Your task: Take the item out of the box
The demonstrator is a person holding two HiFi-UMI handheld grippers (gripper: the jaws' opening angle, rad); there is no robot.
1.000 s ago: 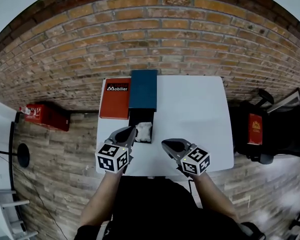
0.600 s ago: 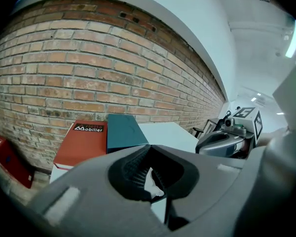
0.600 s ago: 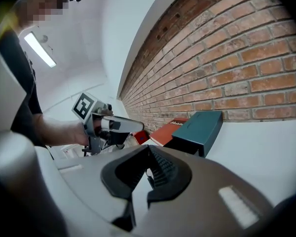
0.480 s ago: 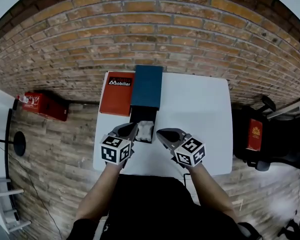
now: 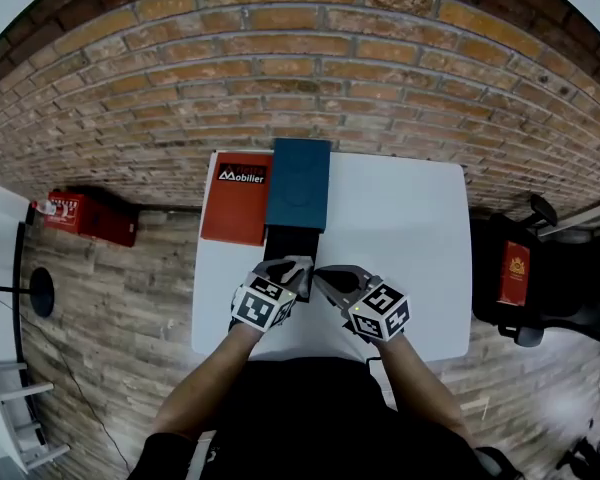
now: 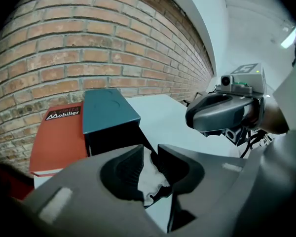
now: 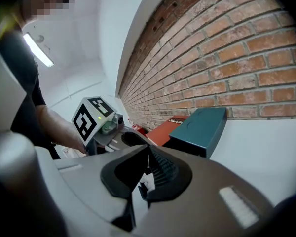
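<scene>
Left gripper view: left hand-held gripper (image 6: 150,152), jaws narrow, opening; white item (image 6: 154,174) between them at 12 o'clock, inside box (image 6: 108,113). Right hand-held gripper (image 6: 193,117), closed, farther, at 2 o'clock.

Steep overhead head view; two low, close gripper views toward box (image 6: 106,110)

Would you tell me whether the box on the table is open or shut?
Open: the black tray sticks out of the teal sleeve, toward the person.
</scene>
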